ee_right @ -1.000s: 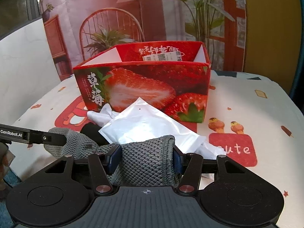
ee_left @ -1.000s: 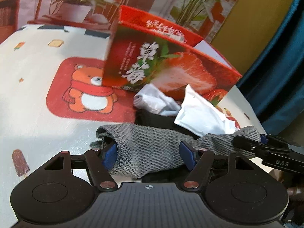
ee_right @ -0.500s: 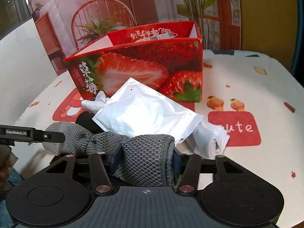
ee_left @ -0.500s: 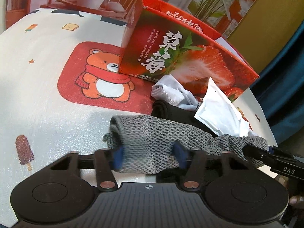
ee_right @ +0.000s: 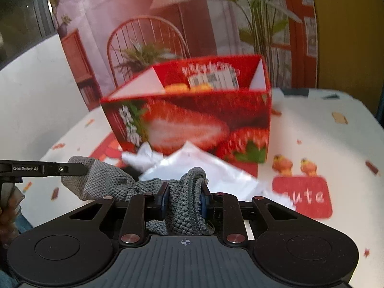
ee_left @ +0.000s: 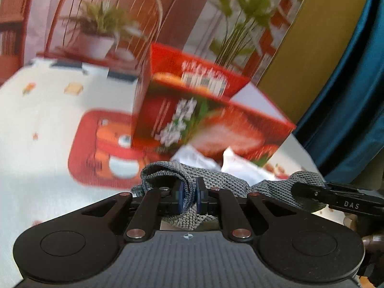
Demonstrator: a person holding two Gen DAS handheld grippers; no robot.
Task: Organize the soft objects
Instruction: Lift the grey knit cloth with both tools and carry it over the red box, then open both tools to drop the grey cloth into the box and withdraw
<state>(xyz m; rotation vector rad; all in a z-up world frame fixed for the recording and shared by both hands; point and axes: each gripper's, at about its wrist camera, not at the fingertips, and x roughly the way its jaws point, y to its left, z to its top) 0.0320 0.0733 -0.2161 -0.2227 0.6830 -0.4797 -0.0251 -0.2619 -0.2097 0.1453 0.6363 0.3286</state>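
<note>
A grey knitted cloth (ee_left: 223, 182) is stretched between both grippers, lifted above the table. My left gripper (ee_left: 189, 195) is shut on one end of it. My right gripper (ee_right: 183, 200) is shut on the other bunched end (ee_right: 184, 192). The red strawberry box (ee_left: 204, 120) stands open behind, also in the right wrist view (ee_right: 192, 124). A white plastic packet (ee_right: 204, 165) and a crumpled white cloth (ee_right: 146, 154) lie in front of the box. The right gripper's finger (ee_left: 336, 198) shows at the right of the left wrist view.
The table has a white cartoon-print cloth (ee_left: 48, 110) with a red bear patch (ee_left: 96, 148) and a red "cute" patch (ee_right: 304, 196). A printed backdrop with chair and plants stands behind. A blue curtain (ee_left: 355, 96) hangs at the right.
Both grippers have closed tight on the grey cloth and lifted it off the pile. Both views have tilted up toward the box.
</note>
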